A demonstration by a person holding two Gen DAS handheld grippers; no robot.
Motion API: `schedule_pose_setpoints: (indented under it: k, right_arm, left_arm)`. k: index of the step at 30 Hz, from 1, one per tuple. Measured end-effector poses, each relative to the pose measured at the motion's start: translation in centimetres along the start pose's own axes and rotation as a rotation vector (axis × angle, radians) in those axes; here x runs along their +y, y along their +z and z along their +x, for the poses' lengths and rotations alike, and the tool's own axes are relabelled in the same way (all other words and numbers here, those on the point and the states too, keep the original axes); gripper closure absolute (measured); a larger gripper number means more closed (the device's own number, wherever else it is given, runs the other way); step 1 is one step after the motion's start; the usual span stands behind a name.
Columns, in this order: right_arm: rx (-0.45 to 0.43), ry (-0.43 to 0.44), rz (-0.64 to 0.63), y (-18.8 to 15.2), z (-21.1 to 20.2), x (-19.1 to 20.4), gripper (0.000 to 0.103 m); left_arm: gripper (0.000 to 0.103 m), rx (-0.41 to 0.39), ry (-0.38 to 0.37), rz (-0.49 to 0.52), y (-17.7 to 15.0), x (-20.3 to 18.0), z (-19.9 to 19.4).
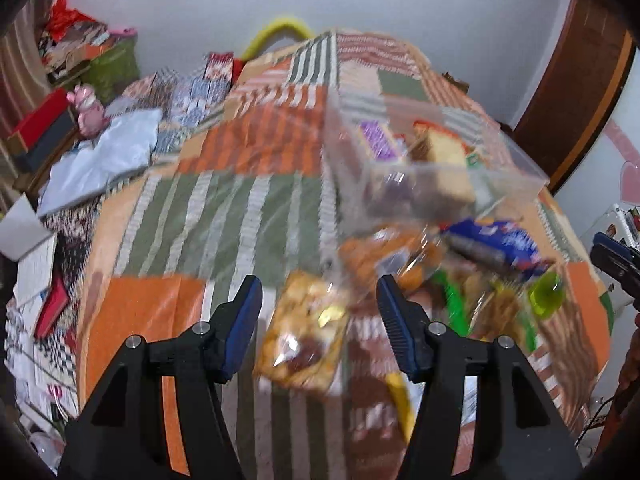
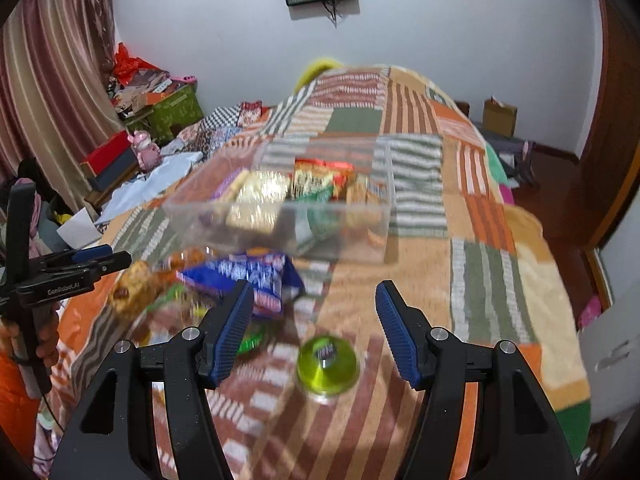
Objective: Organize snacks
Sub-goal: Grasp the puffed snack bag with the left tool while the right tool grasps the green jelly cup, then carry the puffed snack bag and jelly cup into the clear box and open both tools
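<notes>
Several snacks already lie in the clear bin (image 2: 280, 220) mid-bed, while we hover the left gripper (image 1: 318, 320) and right gripper (image 2: 316, 326), both jaws apart and empty, over the loose packets (image 1: 304, 336) and green jelly cup (image 2: 327, 364) left near the bed's (image 2: 500, 280) front edge.

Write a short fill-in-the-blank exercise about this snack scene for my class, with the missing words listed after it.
1. Both grippers, left gripper and right gripper, have their jaws ____.
2. The clear container sits on the patchwork ____.
3. The small round cup lying in front of the right gripper is ____ in colour.

Missing words: open; blanket; green
</notes>
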State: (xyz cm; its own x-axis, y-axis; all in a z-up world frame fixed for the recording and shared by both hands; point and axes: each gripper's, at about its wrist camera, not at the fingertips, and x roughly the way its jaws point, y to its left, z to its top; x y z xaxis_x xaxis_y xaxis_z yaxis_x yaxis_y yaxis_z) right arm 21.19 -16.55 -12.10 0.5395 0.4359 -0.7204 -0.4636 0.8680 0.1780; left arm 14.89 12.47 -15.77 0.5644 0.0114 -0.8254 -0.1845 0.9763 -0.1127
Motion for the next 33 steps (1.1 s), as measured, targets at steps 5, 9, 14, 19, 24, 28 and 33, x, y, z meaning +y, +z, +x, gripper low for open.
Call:
schedule_pose_setpoints:
  k: [5, 9, 14, 19, 24, 28, 33]
  right_arm:
    - [0.043, 0.009, 0.015, -2.1, 0.3, 0.0, 0.043]
    - [0.082, 0.003, 0.013, -3.2, 1.4, 0.0, 0.043]
    - [0.136, 0.001, 0.044, -4.4, 3.3, -0.7, 0.043]
    - [0.144, 0.017, 0.064, -4.6, 4.2, -1.3, 0.043]
    - [0.133, 0.014, 0.061, -4.6, 4.3, -1.3, 0.059]
    - [0.127, 0.032, 0.081, -4.7, 4.2, -1.7, 0.059]
    - [0.114, 0.027, 0.088, -4.7, 3.7, -1.7, 0.059]
  left_arm:
    - [0.044, 0.06, -0.004, -0.007, -1.9, 0.8, 1.8]
    - [0.044, 0.085, -0.007, -0.014, -2.6, 0.9, 2.9]
    - [0.044, 0.081, -0.007, -0.005, -2.9, 0.7, 3.6]
    - [0.049, 0.056, 0.012, 0.003, -2.7, 0.5, 3.9]
    - [0.054, 0.033, 0.027, 0.013, -2.6, 0.4, 3.9]
    - [0.056, 0.023, 0.034, 0.017, -2.8, 0.4, 3.6]
    - [0.056, 0.006, 0.037, 0.003, -2.6, 0.9, 2.6]
